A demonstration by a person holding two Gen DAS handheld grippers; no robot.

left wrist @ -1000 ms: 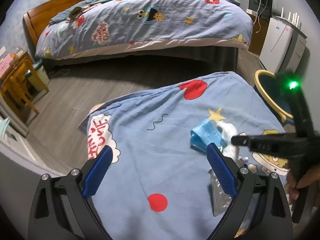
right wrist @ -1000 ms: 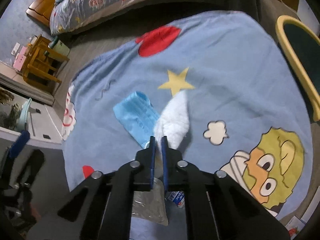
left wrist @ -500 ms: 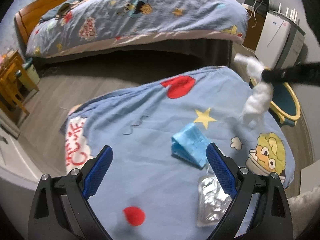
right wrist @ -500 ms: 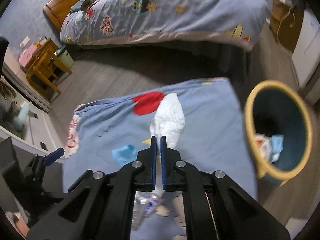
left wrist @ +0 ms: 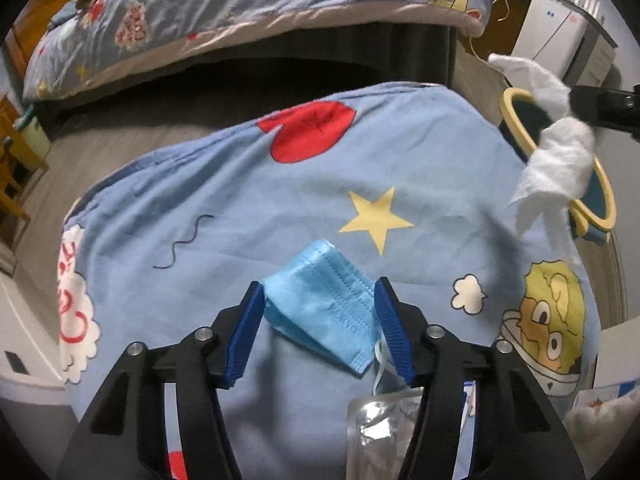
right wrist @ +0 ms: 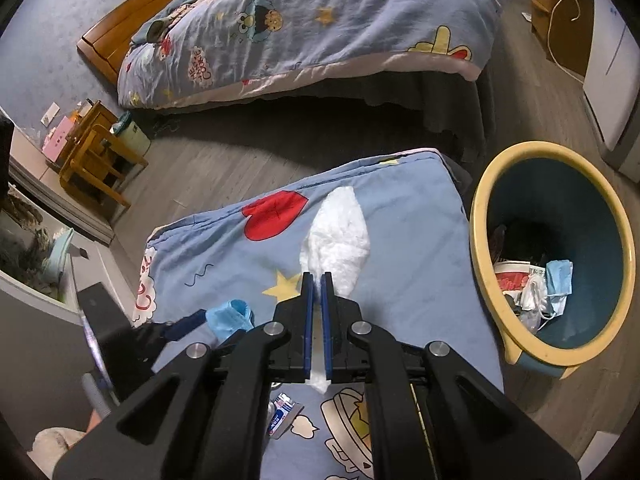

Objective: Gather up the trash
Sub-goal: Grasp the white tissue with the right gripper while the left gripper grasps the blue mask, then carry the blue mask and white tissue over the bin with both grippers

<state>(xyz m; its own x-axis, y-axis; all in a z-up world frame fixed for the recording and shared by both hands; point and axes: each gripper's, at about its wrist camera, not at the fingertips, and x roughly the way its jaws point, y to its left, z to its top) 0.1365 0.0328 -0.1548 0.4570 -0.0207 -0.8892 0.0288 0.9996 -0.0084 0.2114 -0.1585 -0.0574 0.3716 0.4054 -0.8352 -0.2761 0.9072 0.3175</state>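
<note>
My right gripper is shut on a crumpled white tissue and holds it in the air above the blue cartoon sheet, left of the yellow-rimmed blue bin. The tissue also shows at the right of the left wrist view, in front of the bin. My left gripper is open, its jaws on either side of a folded blue face mask lying on the sheet. A clear plastic wrapper lies under its right finger.
The bin holds several pieces of trash, among them a blue mask. A small foil packet lies on the sheet. A large bed stands behind, wooden furniture at the left, a white appliance at the right.
My right gripper has lifted the tissue off the sheet and carried it up and right toward the bin. My left gripper has moved forward onto the blue mask and narrowed around it.
</note>
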